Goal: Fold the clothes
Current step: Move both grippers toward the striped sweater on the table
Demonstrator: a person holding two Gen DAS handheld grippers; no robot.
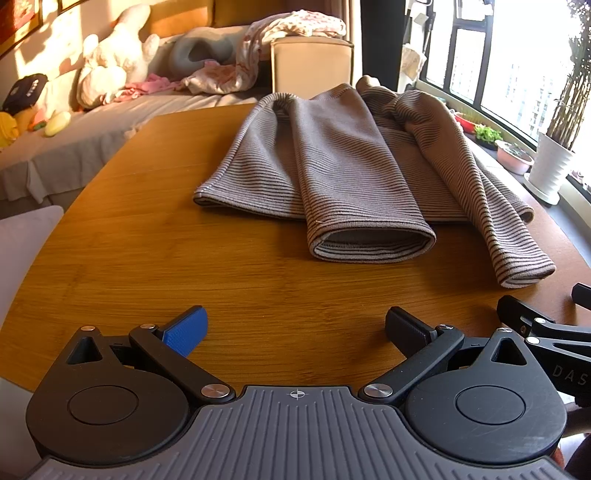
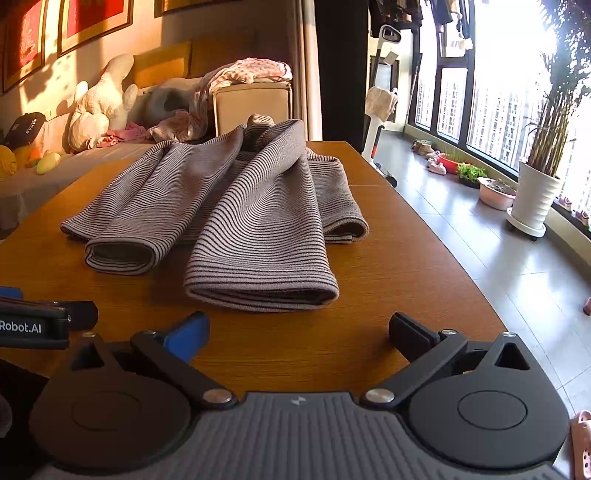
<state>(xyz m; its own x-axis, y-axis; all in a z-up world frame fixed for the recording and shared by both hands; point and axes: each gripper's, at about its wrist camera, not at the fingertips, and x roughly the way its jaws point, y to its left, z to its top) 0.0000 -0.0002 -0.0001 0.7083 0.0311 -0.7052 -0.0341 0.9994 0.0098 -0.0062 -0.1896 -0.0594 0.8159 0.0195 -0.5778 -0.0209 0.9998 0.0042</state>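
Left gripper hovers low over the near edge of the wooden desk, fingers spread wide, nothing between them: blue pad at 9 o'clock, black pad at 3. Right gripper same state, fingers released and empty, also over the near desk edge. The two sit side by side; each shows at the edge of the other's view. Striped sweater lies on the desk at 12 o'clock from both grippers, well apart from the fingers, partly folded: both sleeves are laid lengthwise over the body, cuffs pointing toward the grippers. In the right wrist view the sweater has the nearer cuff just ahead of the fingers, not touching them. Readable text: "Robot.AI" on the left gripper body at 9 o'clock in the right wrist view; "DAS", cut off by the frame, on the right gripper body at 3 o'clock in the left wrist view. A black bag at 10 o'clock has white lettering too small to read. Background: bed at 10–11 o'clock with a white plush toy and loose pink clothes; white plant pot by the window at 2 o'clock.
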